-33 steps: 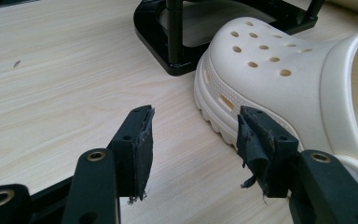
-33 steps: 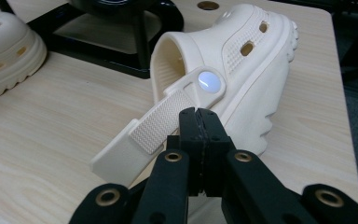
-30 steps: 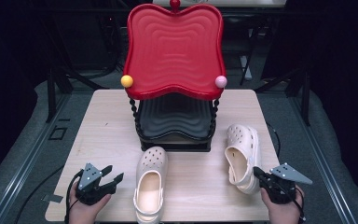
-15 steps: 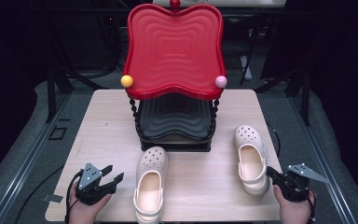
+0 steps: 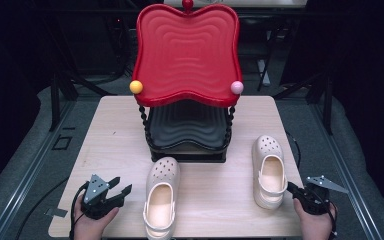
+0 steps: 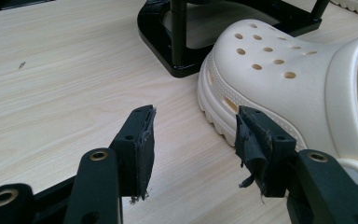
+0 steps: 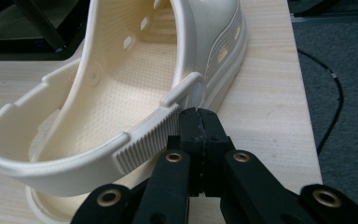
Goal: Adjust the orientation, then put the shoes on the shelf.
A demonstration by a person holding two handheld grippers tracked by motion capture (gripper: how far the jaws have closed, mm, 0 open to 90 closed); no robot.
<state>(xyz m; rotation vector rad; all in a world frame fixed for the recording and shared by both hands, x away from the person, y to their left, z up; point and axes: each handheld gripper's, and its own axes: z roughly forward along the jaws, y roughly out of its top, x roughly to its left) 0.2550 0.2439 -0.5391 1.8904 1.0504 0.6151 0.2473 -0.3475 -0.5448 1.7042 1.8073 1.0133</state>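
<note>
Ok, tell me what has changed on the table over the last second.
The right clog, tipped on its side a second ago, now lies flat on its sole, and the right tool has drawn back, shut and empty. The left clog, the open left tool and the red rack have not moved.

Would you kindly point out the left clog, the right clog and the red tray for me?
left clog [image 5: 162, 192]: high view, on its footbed.
right clog [image 5: 270, 172]: high view, on its footbed.
red tray [image 5: 187, 52]: high view, on the middle of its rippled surface.
</note>
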